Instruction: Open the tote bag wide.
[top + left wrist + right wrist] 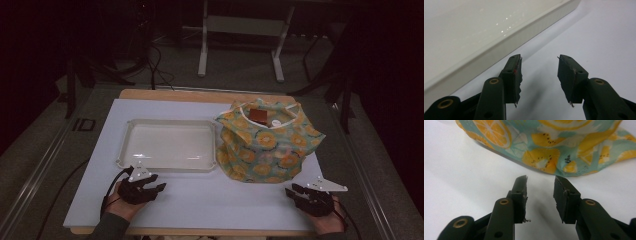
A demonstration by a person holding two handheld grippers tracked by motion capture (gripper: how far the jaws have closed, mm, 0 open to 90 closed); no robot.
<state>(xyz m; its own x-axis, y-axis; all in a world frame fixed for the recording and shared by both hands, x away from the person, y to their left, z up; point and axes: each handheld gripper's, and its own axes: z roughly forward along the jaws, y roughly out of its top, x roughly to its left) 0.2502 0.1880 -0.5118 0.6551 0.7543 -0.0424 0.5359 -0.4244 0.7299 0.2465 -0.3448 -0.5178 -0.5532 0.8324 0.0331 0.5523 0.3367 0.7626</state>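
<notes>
A fabric bag (265, 142) printed with orange and kiwi slices stands on the right half of the white board (200, 200), its mouth open with a brown item (258, 115) showing inside. An empty white tray (167, 145) lies left of it. My left gripper (159, 183) rests near the board's front edge just below the tray's near left corner, jaws open over bare board (539, 75). My right gripper (292, 193) sits at the front right, open, pointing toward the bag's lower edge (544, 162) with nothing between its fingers (520, 195).
The board lies on a wooden table (200, 95) with its edge showing at the back. Dark floor, cables (155, 65) and a metal stand frame (240, 45) lie beyond. Bare board stretches between the two grippers.
</notes>
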